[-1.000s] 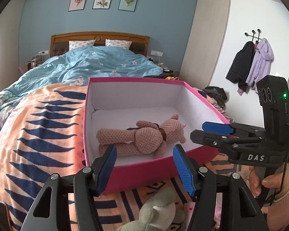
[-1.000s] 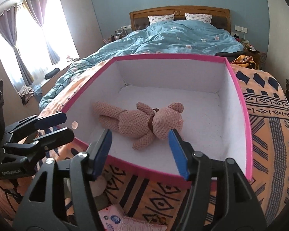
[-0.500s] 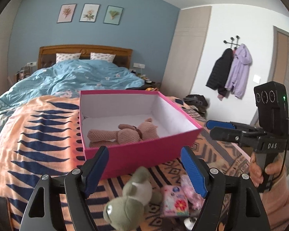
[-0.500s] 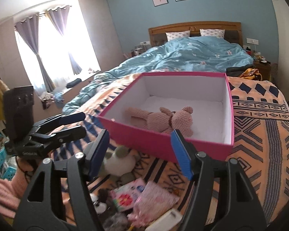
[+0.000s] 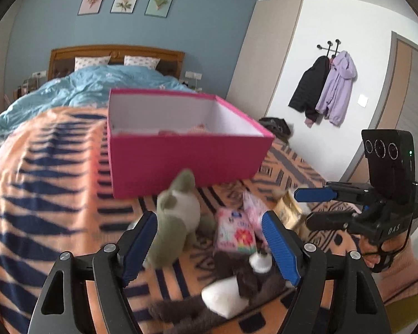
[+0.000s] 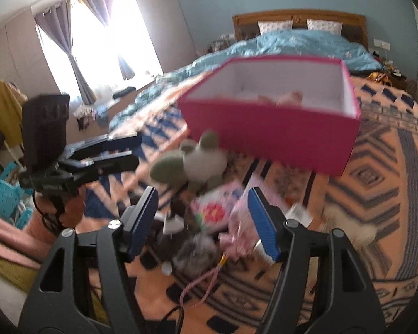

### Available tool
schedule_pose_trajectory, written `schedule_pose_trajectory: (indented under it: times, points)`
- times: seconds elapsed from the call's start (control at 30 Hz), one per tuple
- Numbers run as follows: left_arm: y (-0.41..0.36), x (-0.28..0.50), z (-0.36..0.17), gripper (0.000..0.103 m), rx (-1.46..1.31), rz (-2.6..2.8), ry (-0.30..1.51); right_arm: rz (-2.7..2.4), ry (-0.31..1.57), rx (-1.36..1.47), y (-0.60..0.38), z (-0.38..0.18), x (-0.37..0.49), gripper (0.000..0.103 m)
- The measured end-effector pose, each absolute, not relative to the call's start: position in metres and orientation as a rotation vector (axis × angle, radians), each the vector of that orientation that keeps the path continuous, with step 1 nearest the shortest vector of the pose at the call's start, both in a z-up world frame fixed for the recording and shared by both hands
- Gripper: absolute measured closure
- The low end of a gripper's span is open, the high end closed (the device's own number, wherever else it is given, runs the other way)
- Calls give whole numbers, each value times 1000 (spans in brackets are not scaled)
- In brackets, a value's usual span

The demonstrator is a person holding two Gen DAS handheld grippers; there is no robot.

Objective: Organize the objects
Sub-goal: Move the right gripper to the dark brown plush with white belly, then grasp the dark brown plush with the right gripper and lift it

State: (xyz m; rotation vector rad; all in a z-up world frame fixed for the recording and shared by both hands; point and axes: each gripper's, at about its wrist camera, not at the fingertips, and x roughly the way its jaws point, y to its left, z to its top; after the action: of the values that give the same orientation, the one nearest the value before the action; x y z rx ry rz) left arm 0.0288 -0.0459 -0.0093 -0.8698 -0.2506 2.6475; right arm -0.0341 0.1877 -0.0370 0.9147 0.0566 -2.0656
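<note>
Left wrist view: left gripper (image 5: 209,239) is held wide, nothing between the jaws; green plush (image 5: 178,217) and tissue pack (image 5: 234,232) are left outside, at 6 o'clock of the pink box (image 5: 181,161).
Right wrist view: right gripper (image 6: 203,220) is spread, empty; one pink bear (image 6: 281,98) is already boxed at 12 o'clock.

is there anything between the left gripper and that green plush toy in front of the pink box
Nothing visible. The left gripper is open and empty, and the green plush toy lies just ahead of its left finger, in front of the pink box. The floral tissue pack lies beside the toy, not in the path.
</note>
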Motion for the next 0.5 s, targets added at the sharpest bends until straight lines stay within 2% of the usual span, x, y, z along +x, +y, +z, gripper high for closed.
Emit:
schedule_pose_trajectory:
  times: [0.5]
  points:
    - [-40, 53, -40, 24, -990, 2615, -262, -1954, 51, 1092, 168, -96, -27, 35]
